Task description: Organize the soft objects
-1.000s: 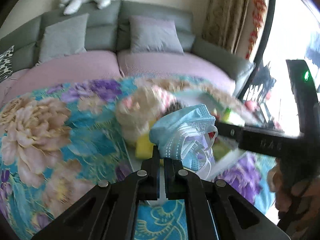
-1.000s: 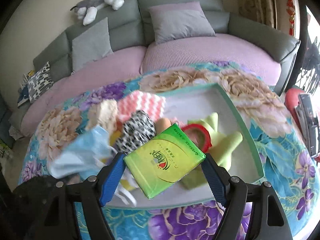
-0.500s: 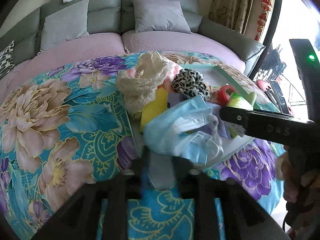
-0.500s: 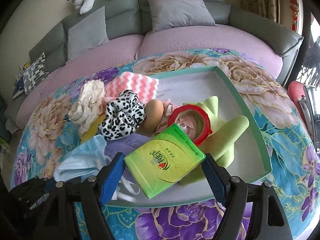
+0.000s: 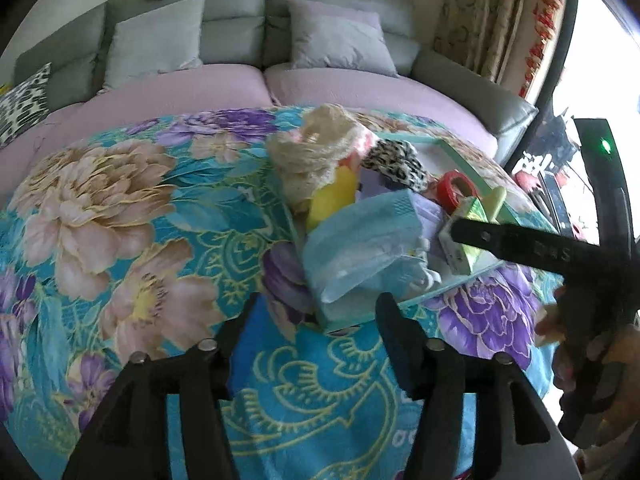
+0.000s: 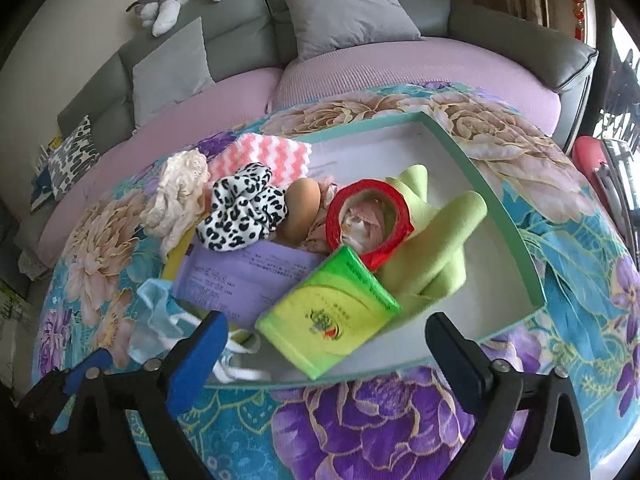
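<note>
The face mask (image 5: 362, 246) hides the tray's (image 6: 508, 216) near corner.

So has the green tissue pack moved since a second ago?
Yes. The green tissue pack has left the open right tool and dropped into the tray, beside the red ring.

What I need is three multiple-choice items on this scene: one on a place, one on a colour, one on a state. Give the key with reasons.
1. Where is the green tissue pack?
A. On the sofa
B. In the tray, by its near edge
C. On the floor

2. What colour is the tape roll?
A. Red
B. Black
C. White

3. How is the left gripper?
A. Shut on the face mask
B. Shut on nothing
C. Open

Key: B, the pack lies inside the teal rim; A, the ring is bright red; C, its fingers stand apart and the blue face mask lies free ahead.
</note>
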